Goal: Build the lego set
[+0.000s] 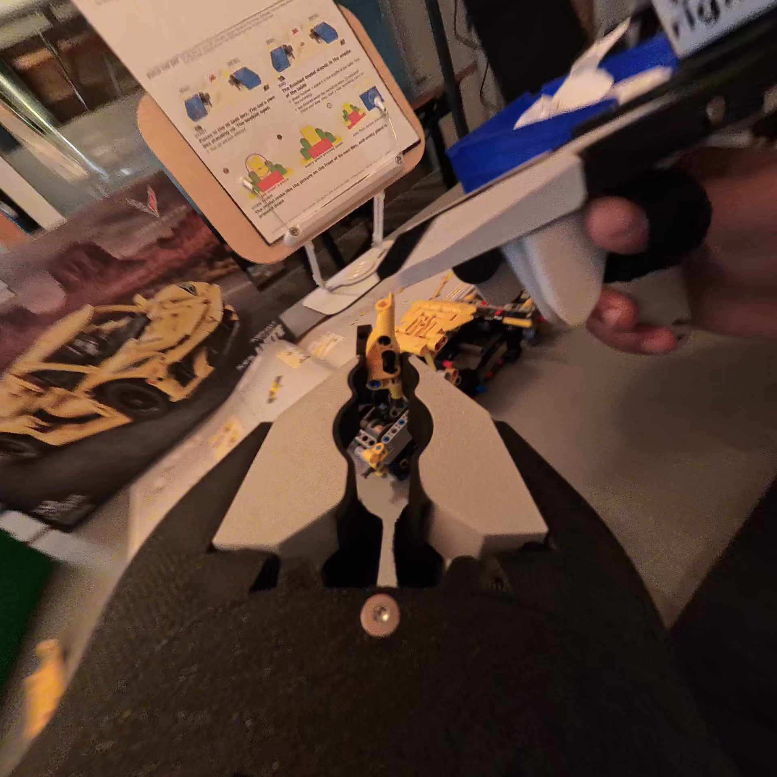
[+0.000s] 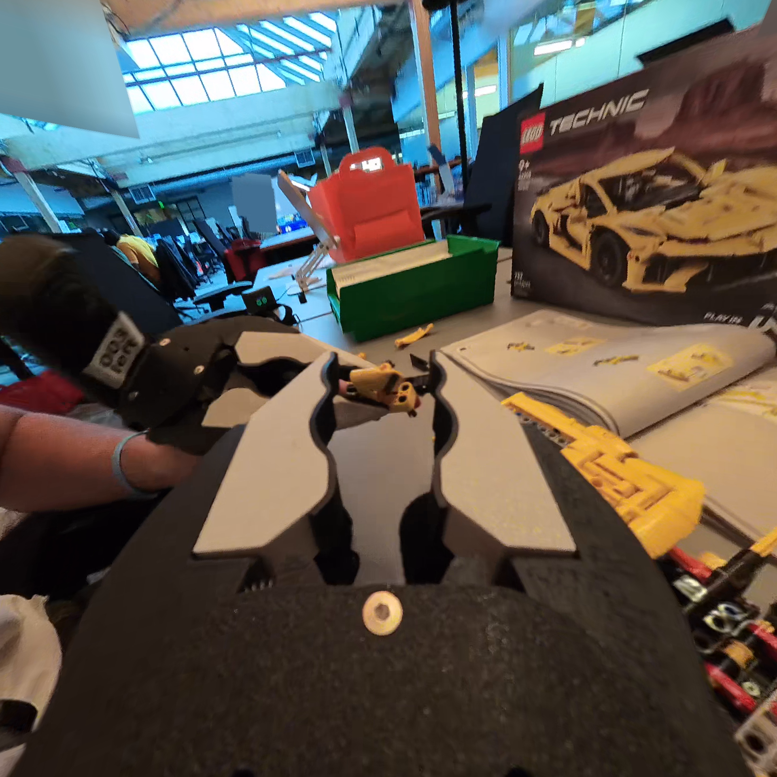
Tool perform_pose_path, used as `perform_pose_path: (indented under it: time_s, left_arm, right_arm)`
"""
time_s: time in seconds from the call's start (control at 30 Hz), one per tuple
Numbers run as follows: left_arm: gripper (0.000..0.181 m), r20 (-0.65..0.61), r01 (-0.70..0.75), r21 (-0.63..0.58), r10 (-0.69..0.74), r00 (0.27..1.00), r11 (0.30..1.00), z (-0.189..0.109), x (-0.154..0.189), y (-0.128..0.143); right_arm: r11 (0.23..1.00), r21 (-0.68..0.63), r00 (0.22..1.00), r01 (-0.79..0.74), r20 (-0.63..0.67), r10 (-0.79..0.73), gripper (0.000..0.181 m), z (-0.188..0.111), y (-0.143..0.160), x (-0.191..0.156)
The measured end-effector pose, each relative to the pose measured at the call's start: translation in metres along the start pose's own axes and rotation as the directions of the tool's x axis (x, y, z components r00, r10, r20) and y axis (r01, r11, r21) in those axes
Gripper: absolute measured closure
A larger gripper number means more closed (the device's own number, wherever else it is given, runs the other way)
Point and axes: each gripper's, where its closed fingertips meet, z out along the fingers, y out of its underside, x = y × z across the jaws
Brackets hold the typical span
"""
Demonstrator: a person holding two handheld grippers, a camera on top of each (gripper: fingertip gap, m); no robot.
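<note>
Left gripper jaws clamp a yellow sub-assy above the worktop. Right gripper jaws open, approaching it, probably to attach or regrip; needs careful alignment.

Skylight grid, upper left; office chairs, left middle; pale column, upper centre; grey tabletop.

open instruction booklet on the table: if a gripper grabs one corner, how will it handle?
The open grey paper instruction booklet would probably flop: its stacked pages already curve and sag at the near edge. It looks thick, so likely heavy for a corner pinch. Loose pages may fan or slip between the fingers.
</note>
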Motion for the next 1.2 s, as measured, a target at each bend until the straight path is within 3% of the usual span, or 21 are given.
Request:
perform_pose_path:
  time_s: [0.07,0.13,0.23,0.33,0.4,0.47,0.63,0.87,1.07,1.2]
  left_arm:
    - [0.166,-0.120,0.176,0.036,-0.171,0.978,0.984,-0.001,-0.002,-0.001]
    - [0.166,-0.245,0.379,0.045,-0.358,0.901,0.924,-0.004,-0.006,-0.003]
    - [0.165,-0.447,0.659,-0.051,-0.607,0.657,0.751,-0.007,-0.005,-0.001]
    - [0.165,-0.544,0.796,-0.090,-0.699,0.464,0.598,-0.013,-0.013,-0.009]
    - [0.165,-0.549,0.814,-0.122,-0.722,0.422,0.569,-0.014,-0.014,-0.004]
    - [0.165,-0.554,0.798,-0.140,-0.714,0.428,0.586,-0.018,-0.012,-0.001]
    - [0.165,-0.539,0.639,-0.227,-0.641,0.546,0.735,-0.016,0.014,0.016]
    - [0.165,-0.515,0.603,-0.366,-0.694,0.503,0.709,-0.006,0.033,0.036]
    - [0.165,-0.519,0.402,-0.365,-0.542,0.661,0.840,-0.004,0.055,0.048]
    - [0.165,-0.527,0.305,-0.388,-0.481,0.700,0.870,-0.003,0.067,0.056]
  right_arm:
    - [0.999,0.030,1.000,-0.011,0.002,0.011,0.133,-0.006,-0.004,0.008]
    - [0.996,0.022,0.996,-0.083,0.013,0.083,0.131,-0.011,0.000,0.016]
    - [0.975,0.005,0.973,-0.223,0.067,0.222,0.132,-0.013,0.004,0.019]
    - [0.949,0.023,0.946,-0.314,0.095,0.310,0.134,-0.014,0.001,0.023]
    - [0.939,0.030,0.937,-0.343,0.086,0.339,0.136,-0.017,0.000,0.027]
    - [0.952,0.010,0.951,-0.307,0.032,0.306,0.139,-0.019,0.003,0.033]
    - [0.969,0.047,0.968,-0.241,-0.062,0.244,0.142,-0.029,-0.005,0.049]
    - [0.954,0.021,0.951,-0.300,-0.064,0.301,0.142,-0.025,0.004,0.052]
    - [0.952,0.004,0.950,-0.305,-0.074,0.304,0.142,-0.024,0.008,0.053]
    - [0.945,0.006,0.942,-0.327,-0.072,0.326,0.143,-0.025,0.009,0.055]
